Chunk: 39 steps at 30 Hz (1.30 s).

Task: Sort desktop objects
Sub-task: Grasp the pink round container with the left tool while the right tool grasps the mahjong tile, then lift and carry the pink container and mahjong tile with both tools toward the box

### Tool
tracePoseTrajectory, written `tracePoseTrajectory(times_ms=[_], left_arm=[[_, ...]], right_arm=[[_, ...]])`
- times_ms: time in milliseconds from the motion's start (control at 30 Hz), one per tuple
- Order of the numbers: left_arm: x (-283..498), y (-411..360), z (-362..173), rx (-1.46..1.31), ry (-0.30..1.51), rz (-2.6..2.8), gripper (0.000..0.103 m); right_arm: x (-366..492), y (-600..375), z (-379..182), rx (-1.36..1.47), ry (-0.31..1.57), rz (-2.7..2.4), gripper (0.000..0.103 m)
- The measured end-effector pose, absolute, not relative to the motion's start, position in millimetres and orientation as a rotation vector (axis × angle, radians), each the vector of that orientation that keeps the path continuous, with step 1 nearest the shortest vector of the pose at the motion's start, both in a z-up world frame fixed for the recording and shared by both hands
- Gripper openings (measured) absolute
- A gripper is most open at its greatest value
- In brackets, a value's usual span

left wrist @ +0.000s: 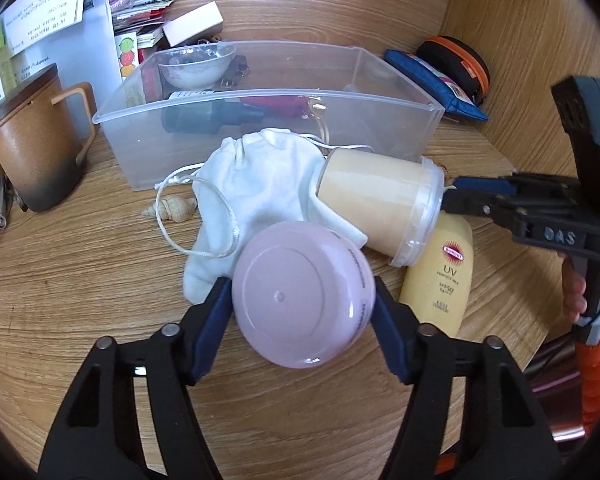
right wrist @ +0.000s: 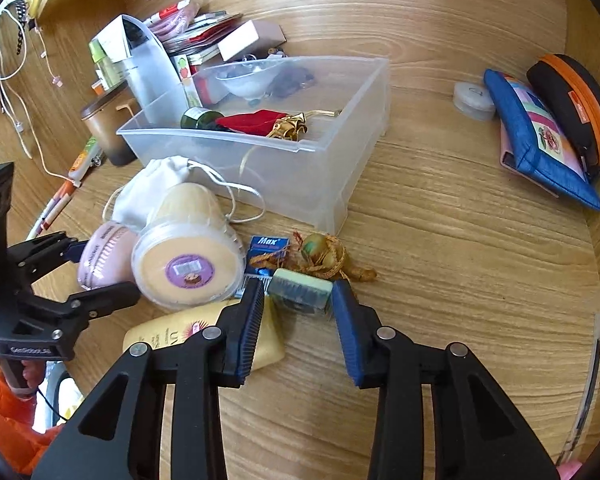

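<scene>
Gripping pink jar (left wrist: 304,294) in left tool (left wrist: 302,304), right view alone showing eraser (right wrist: 300,291)

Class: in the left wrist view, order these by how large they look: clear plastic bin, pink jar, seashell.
1. Clear plastic bin
2. Pink jar, enlarged by nearness to the camera
3. Seashell

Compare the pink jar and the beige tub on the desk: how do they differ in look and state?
The pink jar is opaque and squat; the beige tub is taller, with a clear lid. The pink jar sits between the left gripper fingers; the beige tub is ungripped, lying tilted on the white pouch. Both are round.
</scene>
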<state>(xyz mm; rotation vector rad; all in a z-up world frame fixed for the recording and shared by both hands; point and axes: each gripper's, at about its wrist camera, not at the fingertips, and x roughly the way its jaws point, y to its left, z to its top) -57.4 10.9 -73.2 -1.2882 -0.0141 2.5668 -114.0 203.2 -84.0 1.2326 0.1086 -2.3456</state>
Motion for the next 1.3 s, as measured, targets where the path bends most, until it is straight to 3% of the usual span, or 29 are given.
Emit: tracePoseTrajectory(times_ms=[667, 800, 1000, 1300], left_arm=[[-56.4, 13.0, -81.4, -1.292, 0.037, 2.54, 0.067], [-55.1, 12.3, -82.0, -1.282, 0.051, 2.557, 0.063], [-54.3, 9.0, -79.7, -1.276, 0.042, 2.561, 0.063], [-48.9, 4.2, -61.7, -1.218, 0.015, 2.595, 0.062]], right_arm=[[-119.3, 190.4, -88.6, 1.302, 0.192, -2.352, 0.033], [-121.9, 184.7, -95.9, 1.319, 0.206, -2.336, 0.033], [-118.7, 187.6, -95.3, 1.308, 0.205, -2.343, 0.023], [-105.0, 199.9, -87.3, 1.27, 0.232, -2.386, 0.022]])
